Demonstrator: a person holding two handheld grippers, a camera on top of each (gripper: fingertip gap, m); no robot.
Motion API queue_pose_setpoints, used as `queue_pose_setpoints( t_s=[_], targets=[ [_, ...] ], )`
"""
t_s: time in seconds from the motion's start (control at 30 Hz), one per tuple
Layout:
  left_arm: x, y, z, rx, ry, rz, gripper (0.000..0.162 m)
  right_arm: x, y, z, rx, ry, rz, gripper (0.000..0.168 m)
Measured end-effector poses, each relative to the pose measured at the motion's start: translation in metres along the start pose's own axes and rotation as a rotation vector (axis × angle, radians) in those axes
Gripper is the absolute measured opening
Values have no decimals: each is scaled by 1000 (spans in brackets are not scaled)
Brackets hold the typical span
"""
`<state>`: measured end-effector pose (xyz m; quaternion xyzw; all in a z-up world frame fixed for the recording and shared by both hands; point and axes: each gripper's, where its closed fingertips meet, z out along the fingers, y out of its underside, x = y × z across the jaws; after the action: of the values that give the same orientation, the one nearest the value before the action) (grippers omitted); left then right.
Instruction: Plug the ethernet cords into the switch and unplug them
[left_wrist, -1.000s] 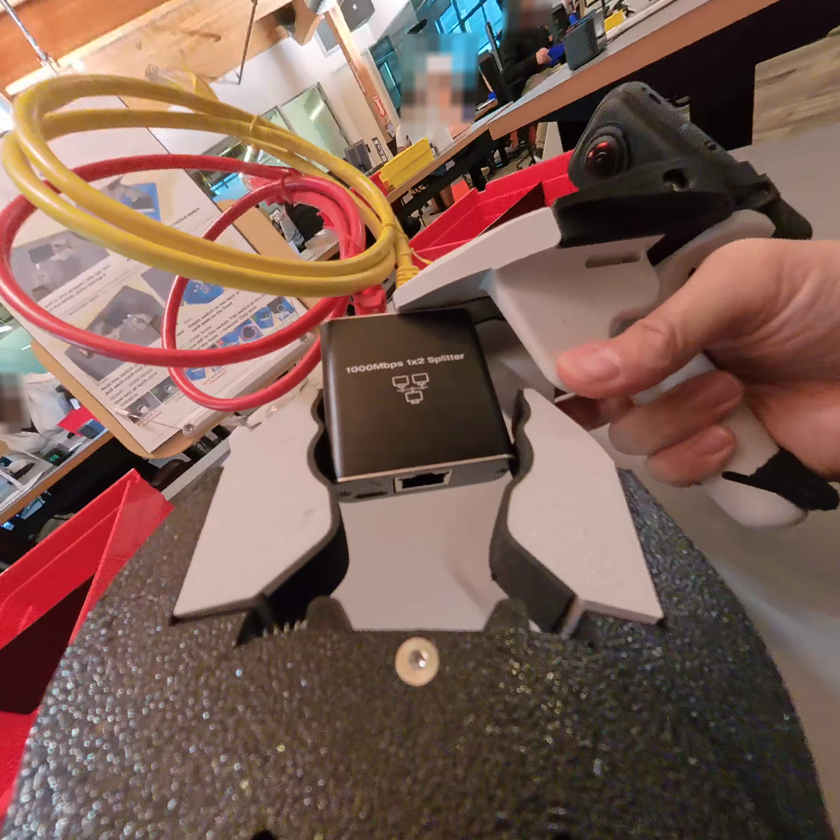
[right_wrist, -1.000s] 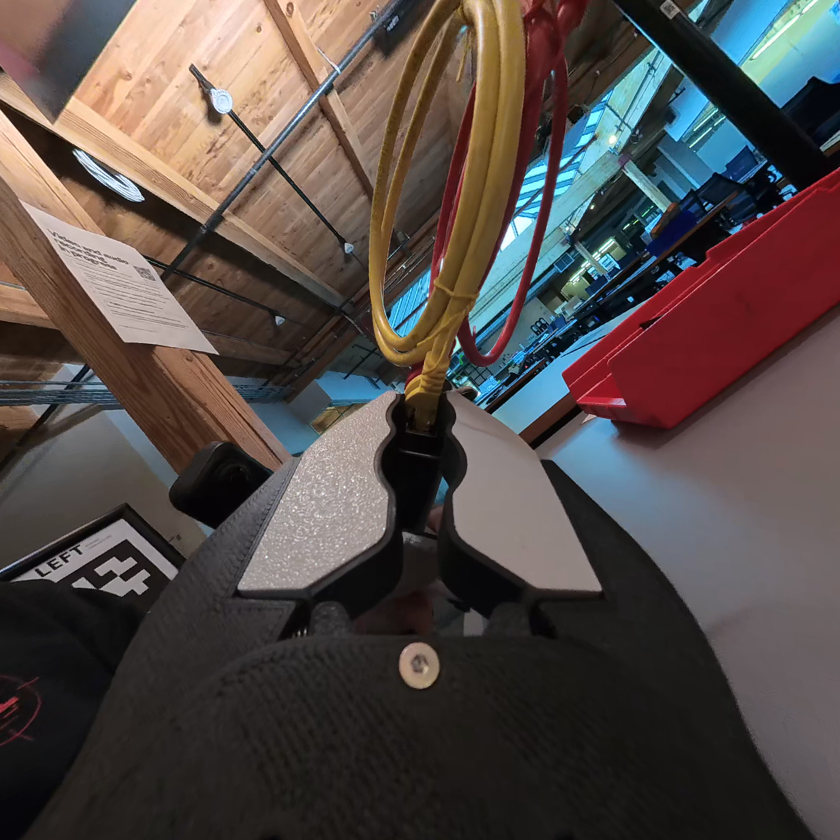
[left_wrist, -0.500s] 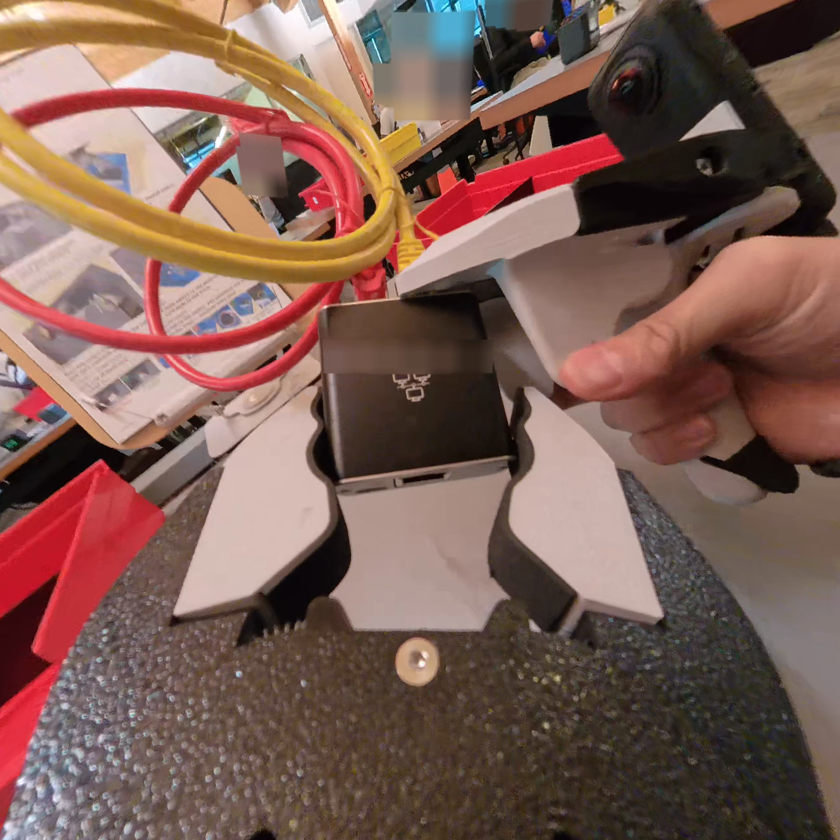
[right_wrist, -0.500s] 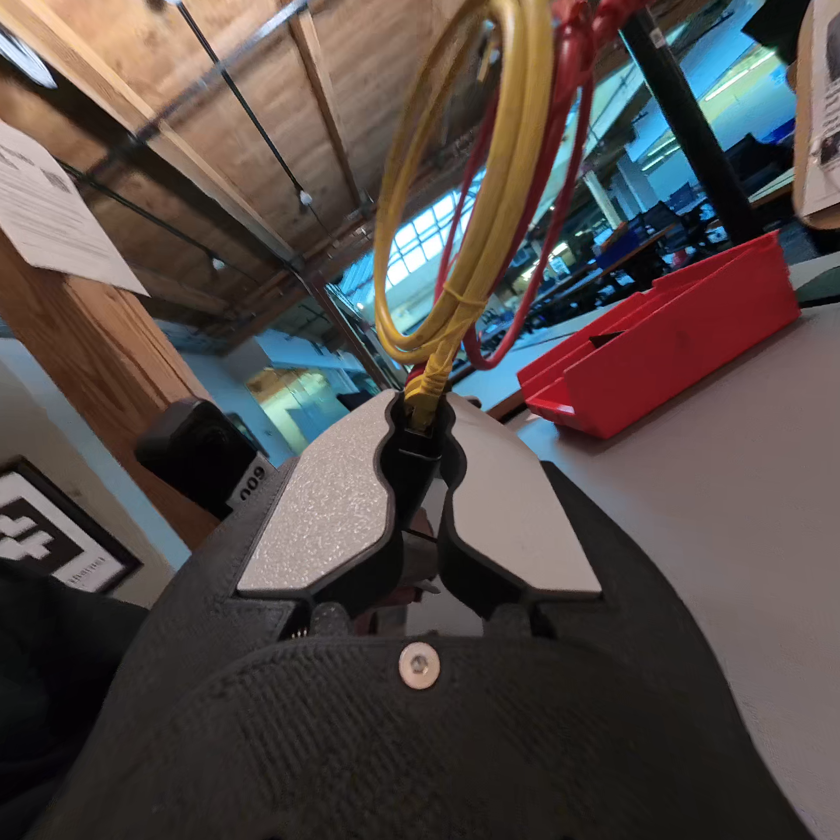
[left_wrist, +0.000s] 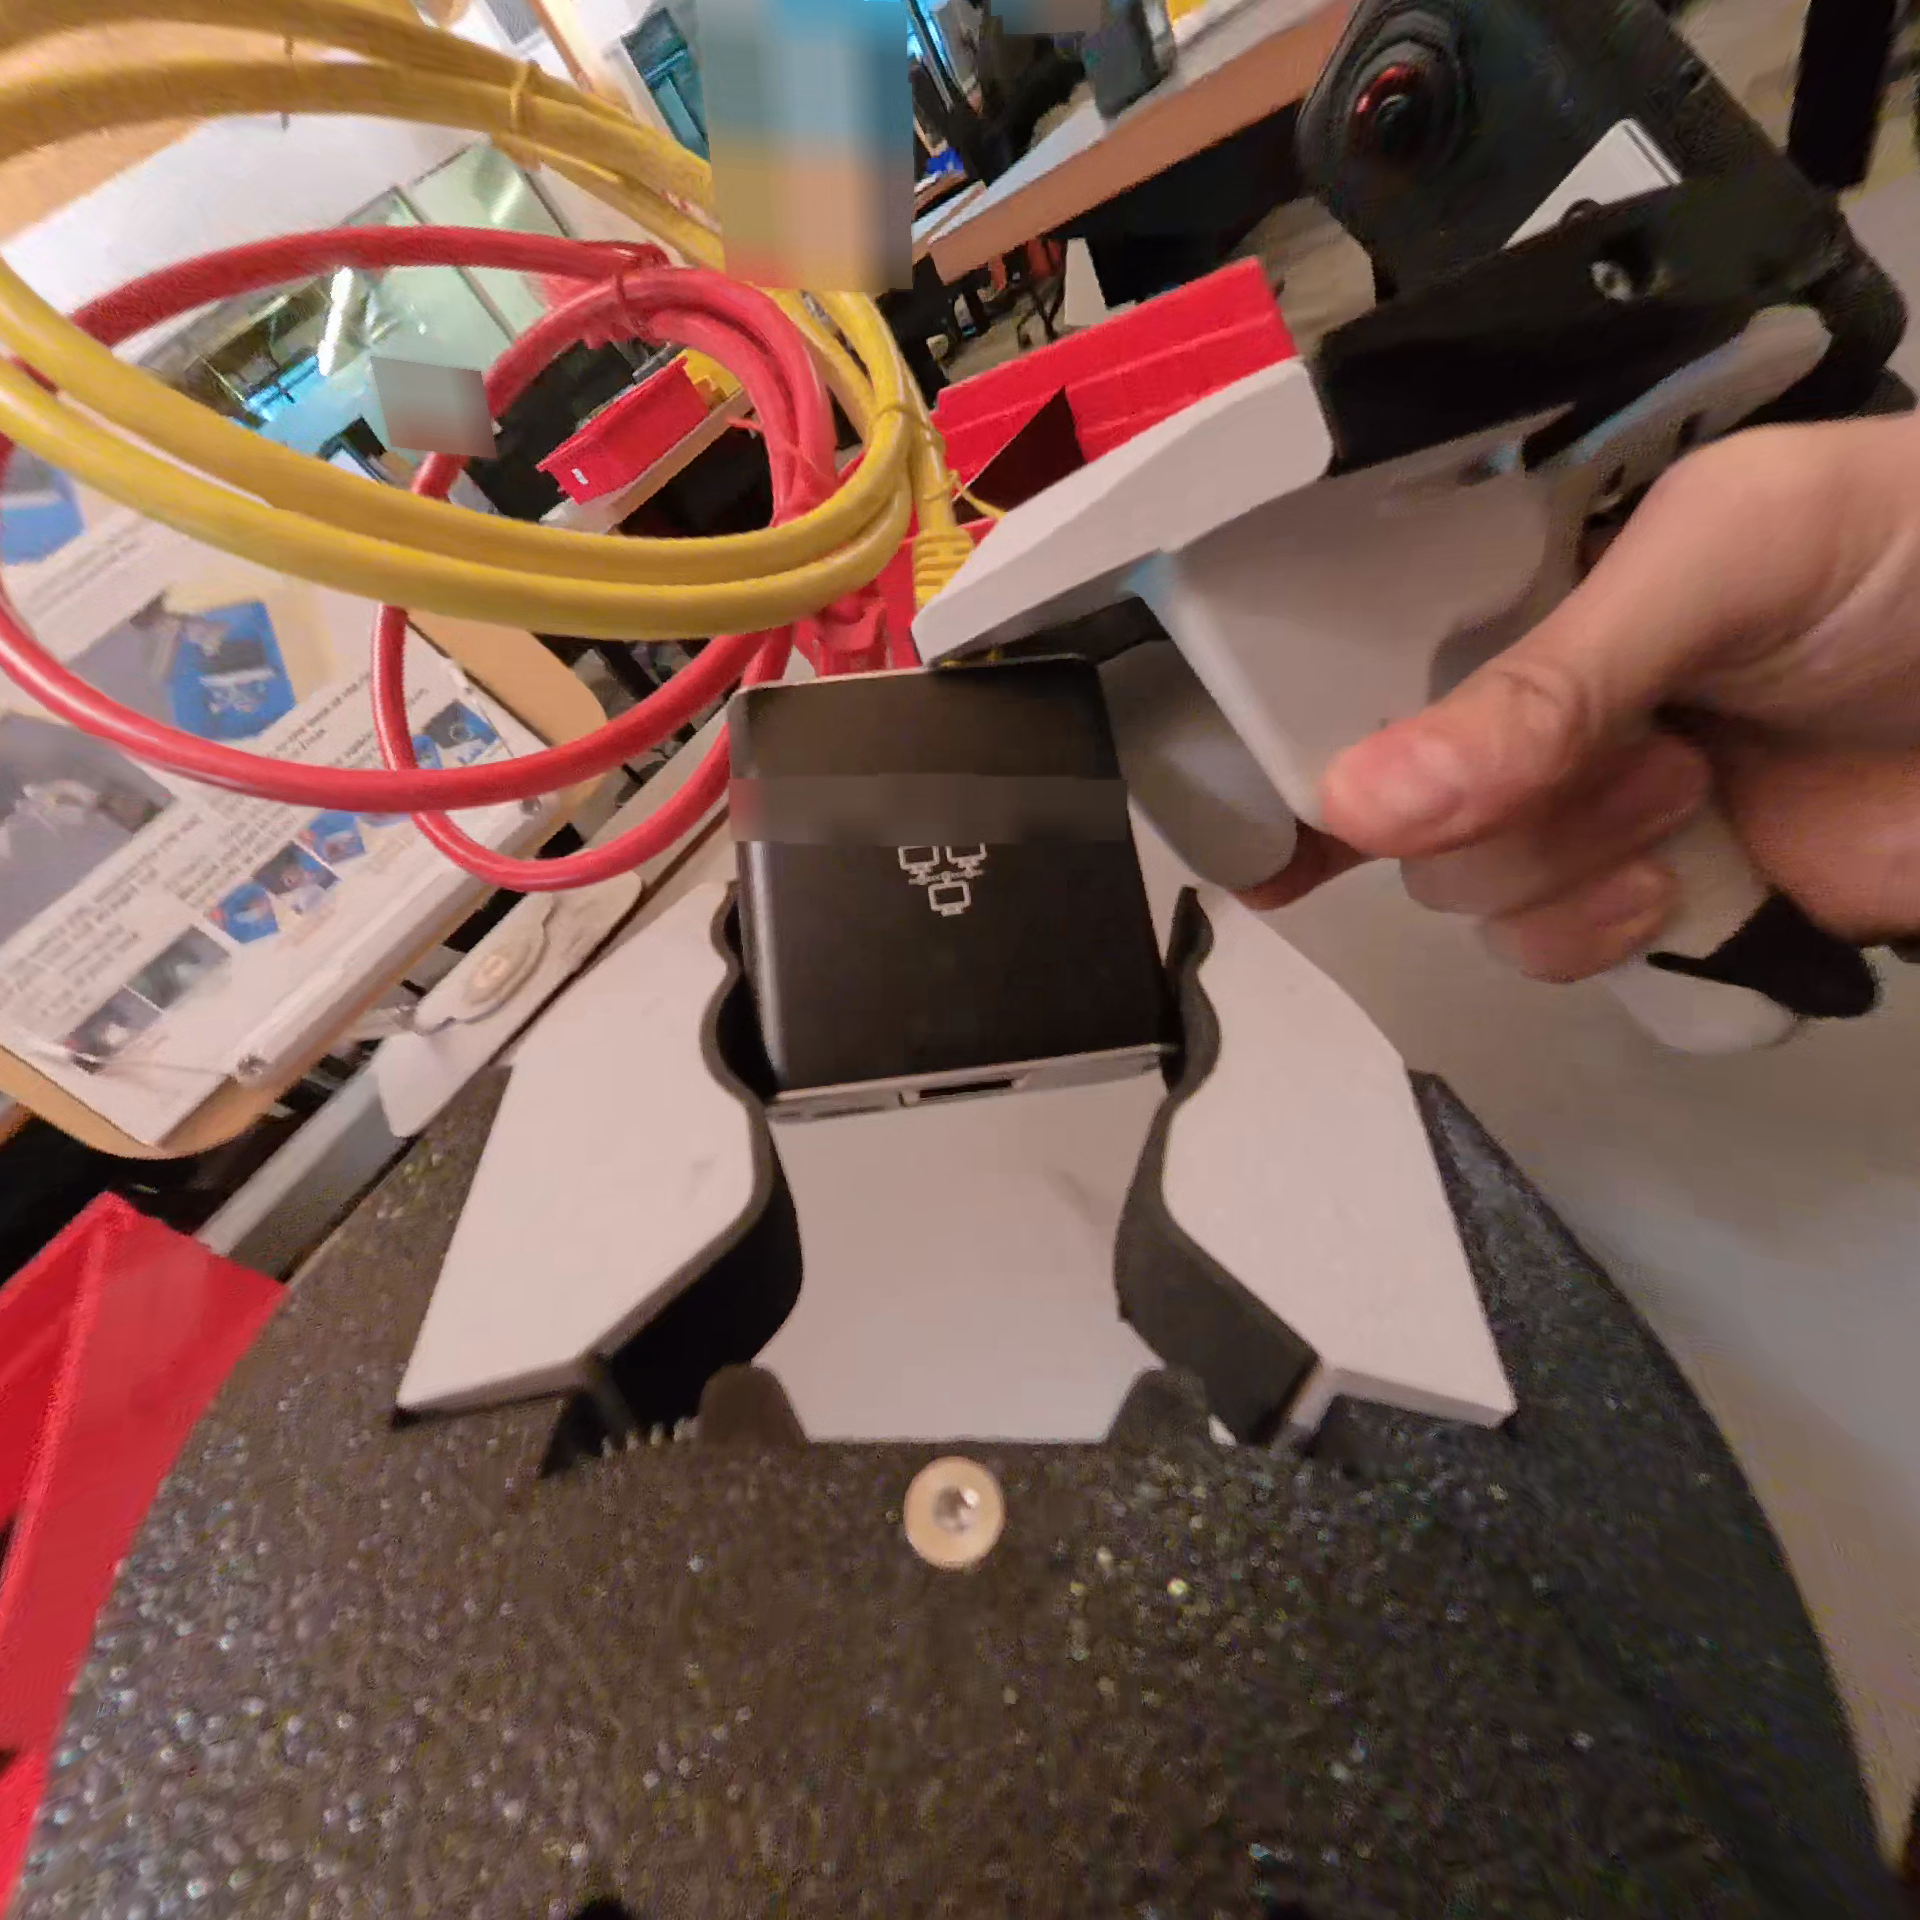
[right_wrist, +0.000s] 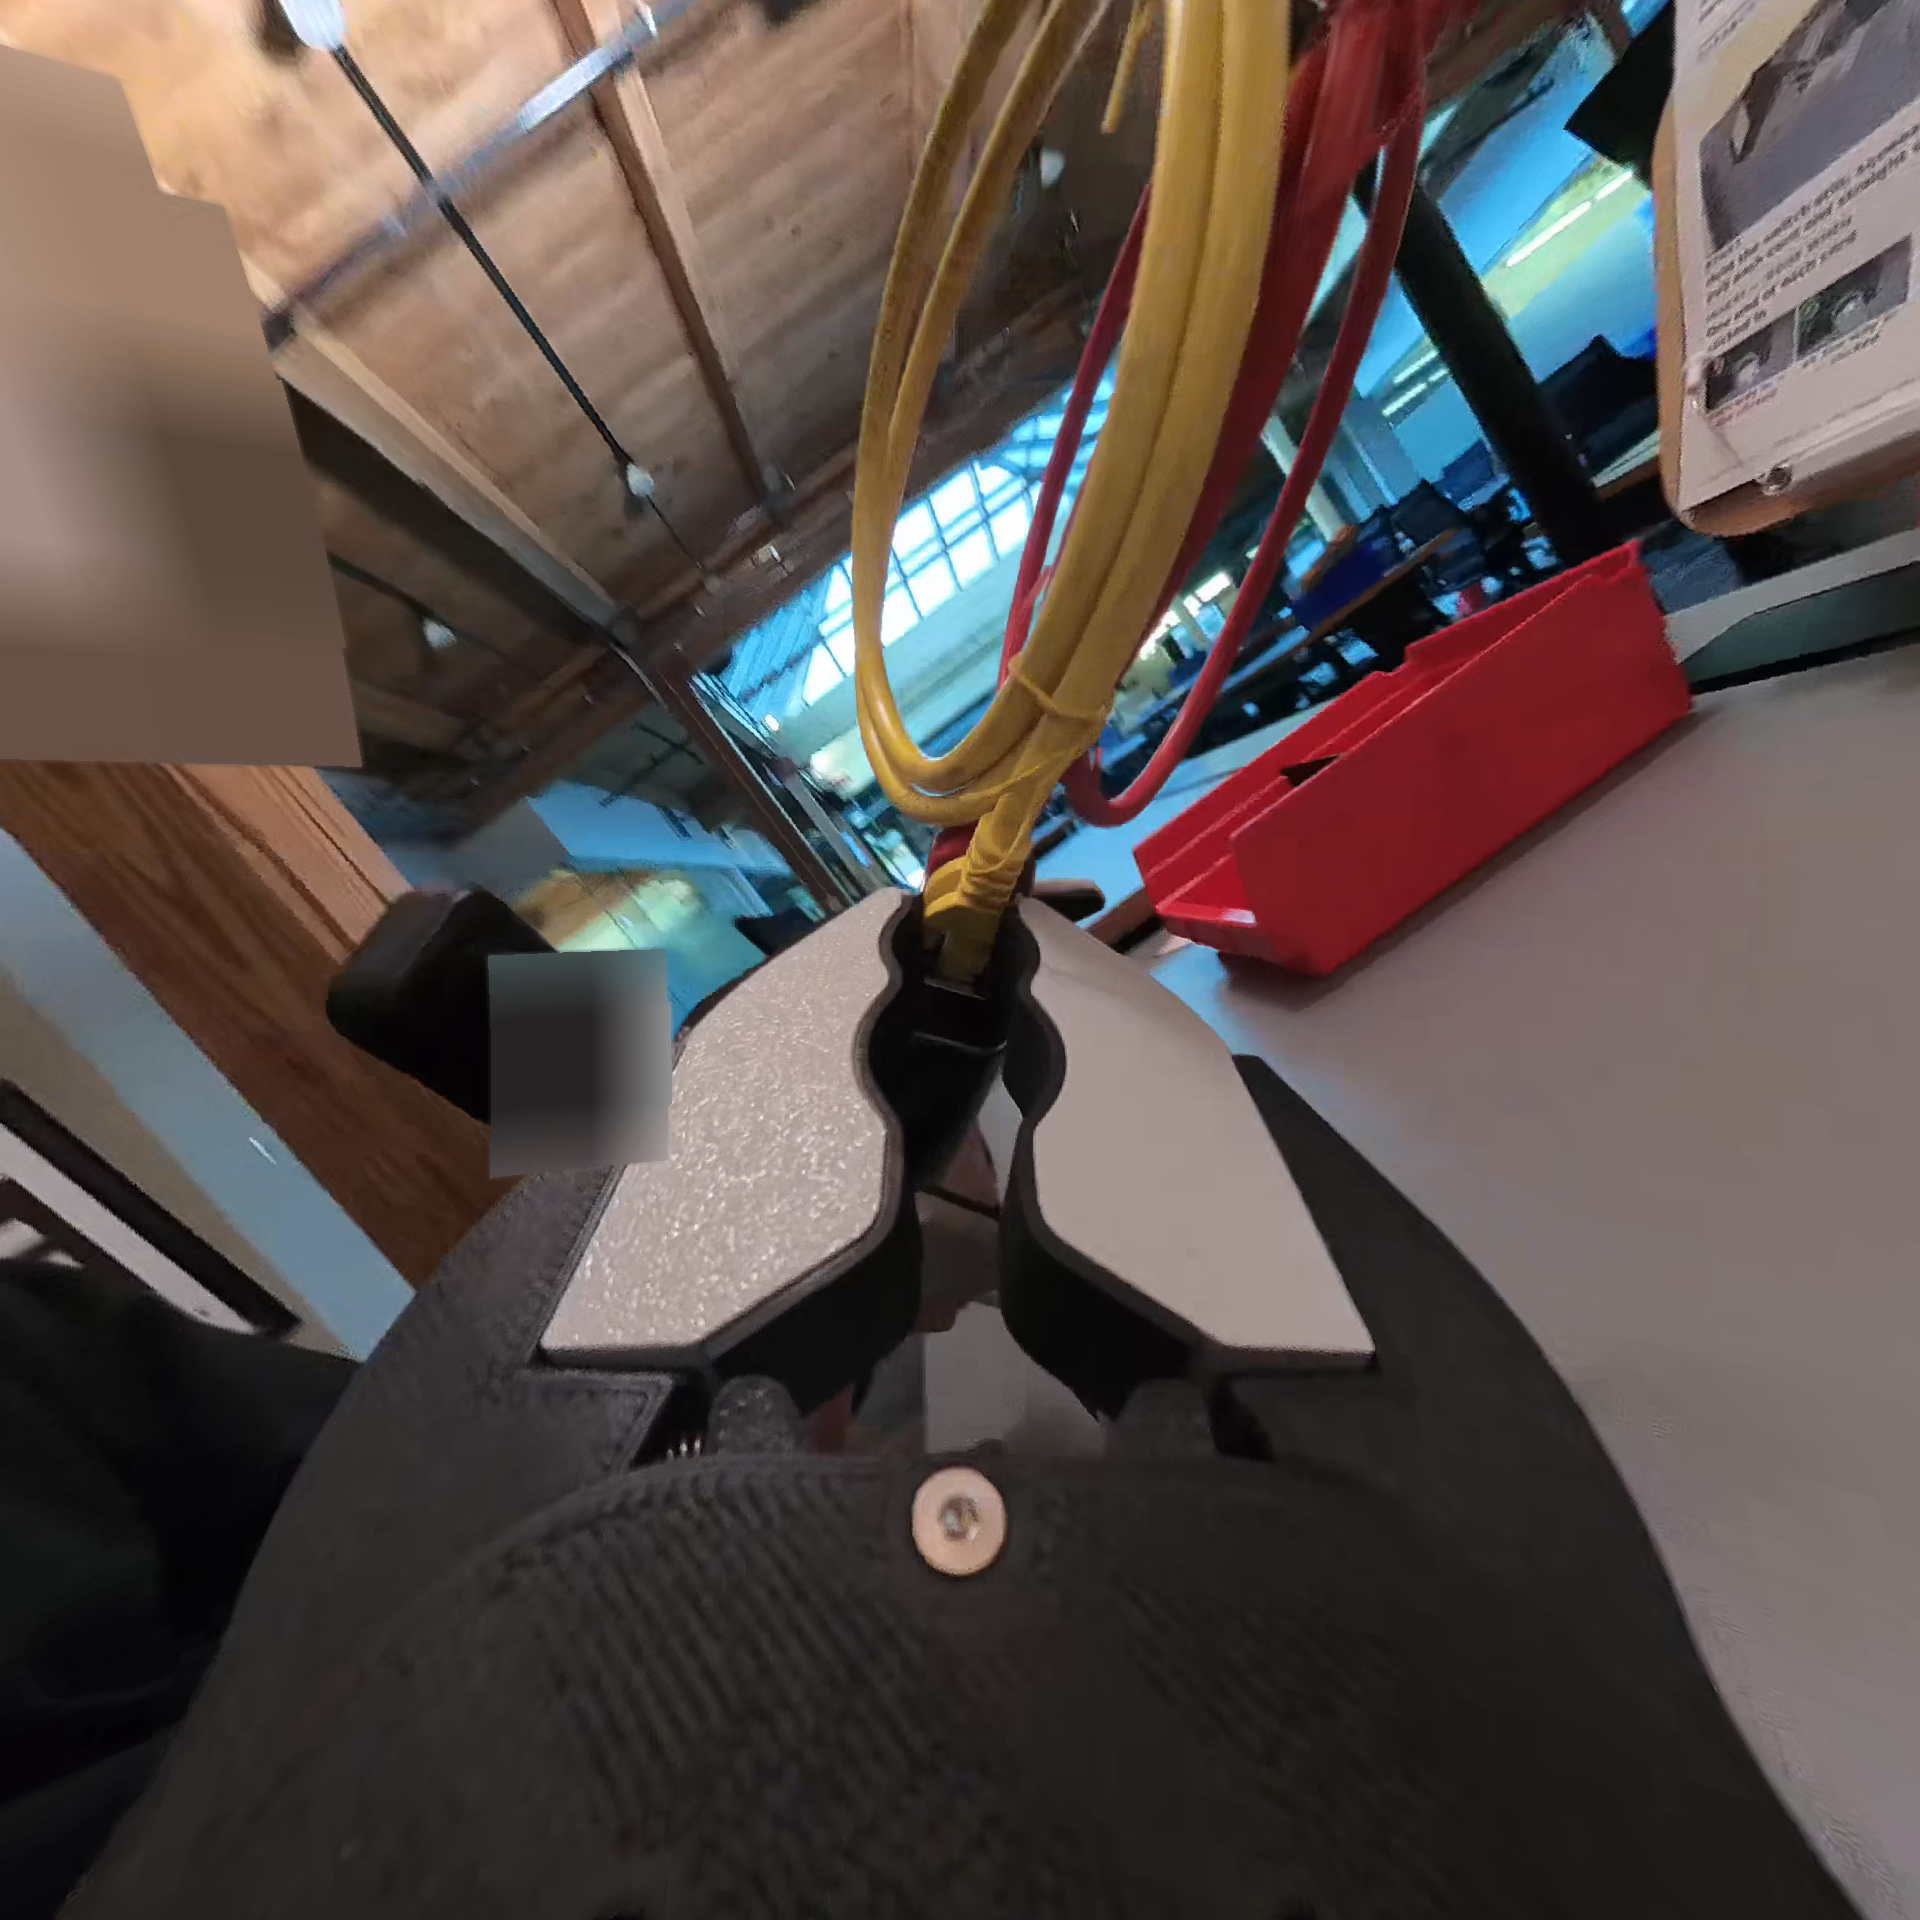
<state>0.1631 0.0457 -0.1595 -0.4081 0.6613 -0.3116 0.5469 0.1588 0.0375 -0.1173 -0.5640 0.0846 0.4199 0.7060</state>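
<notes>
We're seeing even, soft indoor light with only faint shadows. Bright blue-white daylight blows out the far windows (right_wrist: 935, 582). The yellow cord (left_wrist: 436, 540) and the wooden ceiling (right_wrist: 748, 229) smear with motion blur, and the wide lens bends both frames' edges.

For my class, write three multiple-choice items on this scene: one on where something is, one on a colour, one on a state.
1. Where is the small black metal switch box?
A. between the left gripper fingers
B. in the red plastic bin
C. flat on the grey table

2. What colour is the coiled cord whose plug the right gripper grips?
A. blue
B. yellow
C. green

3. The right gripper is:
A. wide open
B. shut on nothing
C. shut on a plug

A: fingers flank the box.
B: yellow cord leads in.
C: fingers pinch the plug.
</notes>
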Motion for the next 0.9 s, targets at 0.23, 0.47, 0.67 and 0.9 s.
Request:
queue_pose_setpoints(
  t_s=[0.23,0.47,0.67,0.9],
  targets=[
    [14,-5,13,2,23,116,76,4,-4,-23,97,-1,117,15],
    [31,-9,20,64,124,4,76,4,-3,-38,82,73,61,15],
    [32,-12,25,33,73,128,76,3,-6,-43,153,2,169,14],
    [36,-6,25,-23,139,-73,75,15,0,-40,158,16,227,15]
  ],
)
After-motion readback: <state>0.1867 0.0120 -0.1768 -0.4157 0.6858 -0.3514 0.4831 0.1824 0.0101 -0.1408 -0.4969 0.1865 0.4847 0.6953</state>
